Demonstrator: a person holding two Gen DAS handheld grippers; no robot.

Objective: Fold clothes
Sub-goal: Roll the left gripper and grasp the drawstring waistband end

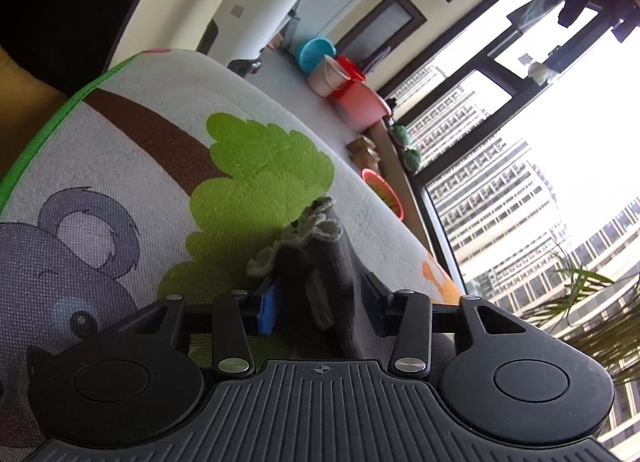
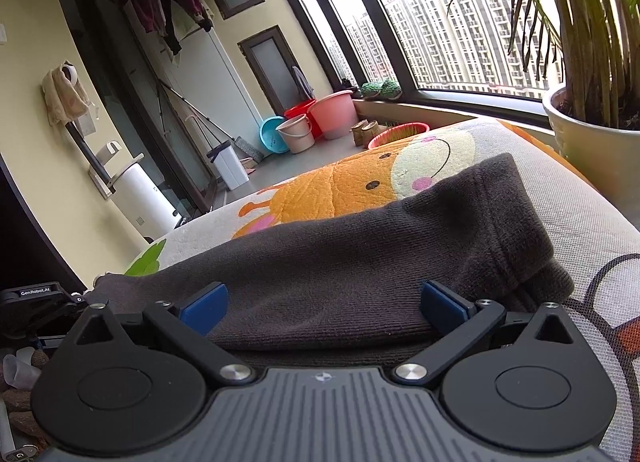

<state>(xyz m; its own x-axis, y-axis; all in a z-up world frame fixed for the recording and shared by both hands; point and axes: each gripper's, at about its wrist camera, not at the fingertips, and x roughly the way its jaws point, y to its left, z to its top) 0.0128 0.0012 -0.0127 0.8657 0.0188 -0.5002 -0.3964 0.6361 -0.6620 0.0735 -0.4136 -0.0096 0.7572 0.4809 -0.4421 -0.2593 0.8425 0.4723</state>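
Dark grey garment (image 2: 360,254) lies on the cartoon-print mat (image 2: 580,222), spread lengthwise across the right wrist view from 9 o'clock to 3 o'clock, hemmed end (image 2: 516,222) toward 2 o'clock beside the plant pot (image 2: 592,150). Right tongs (image 2: 324,306) stand wide apart, blue pads on either side of the near edge of the cloth; neither pad presses on it. Judgement: the jaws are spread this far to straddle a thick, doubled layer of fabric, so this looks like a set-up for a pinch rather than a hold. Left tongs (image 1: 320,302) sit at the other end of the garment, where a pale frilled trim (image 1: 304,238) bunches up at 12 o'clock from the jaws. Fabric (image 1: 320,286) lies between the pads, the blue left pad (image 1: 267,310) just beside it, the right pad partly hidden by a fold. Jaws partly apart; no firm clamp is visible, so I read them as not gripping. Judgement: one tool at each end suits lifting or carrying one end over the other without the middle sagging. The left view is rolled, so the mat runs diagonally there. Buckets (image 2: 320,118) and a window (image 2: 460,30) sit well beyond the mat, clear of the work. Risk, judged: the frilled end is lumpy and may slip from a shallow pinch; the soft knit will drape and crease if only one end is raised. Fold not yet complete.
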